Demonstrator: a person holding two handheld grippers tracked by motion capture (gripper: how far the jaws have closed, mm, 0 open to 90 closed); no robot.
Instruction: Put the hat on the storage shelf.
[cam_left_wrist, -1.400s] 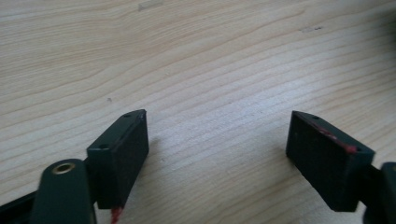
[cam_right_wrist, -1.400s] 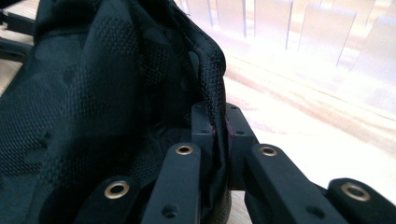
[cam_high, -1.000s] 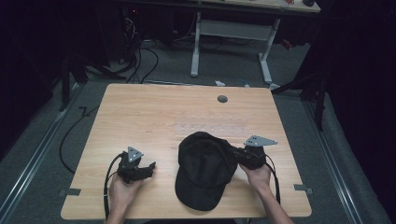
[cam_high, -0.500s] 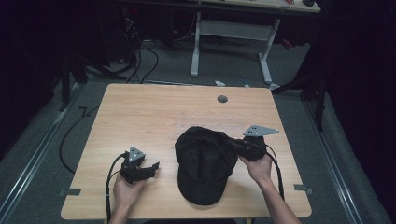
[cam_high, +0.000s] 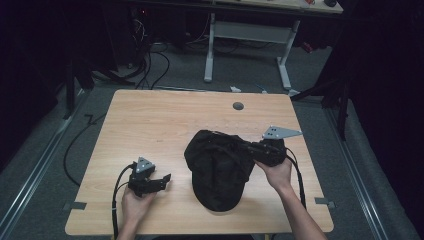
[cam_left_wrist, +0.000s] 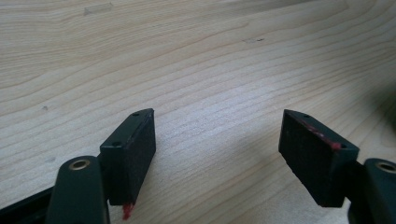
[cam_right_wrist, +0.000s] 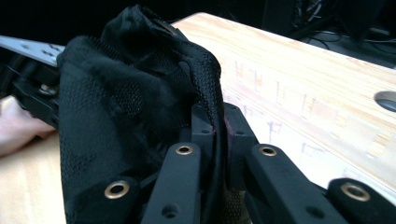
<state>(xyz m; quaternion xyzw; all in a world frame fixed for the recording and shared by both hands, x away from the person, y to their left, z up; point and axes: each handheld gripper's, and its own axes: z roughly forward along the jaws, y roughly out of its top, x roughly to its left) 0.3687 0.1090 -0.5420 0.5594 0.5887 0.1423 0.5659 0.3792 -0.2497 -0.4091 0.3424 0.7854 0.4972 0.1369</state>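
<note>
Two tongs at work: left tongs (cam_high: 162, 178) near the front edge of the pale wooden surface (cam_high: 160, 120), spread apart over bare wood, nothing between. Just to their right, floppy black mesh cap (cam_high: 220, 167), long axis front to back, brim nearest. Farther back, right tongs (cam_high: 250, 148) pinched together on its rear rim. Close up from the right gripper view: fabric fold (cam_right_wrist: 215, 126) clamped between pads.
</note>
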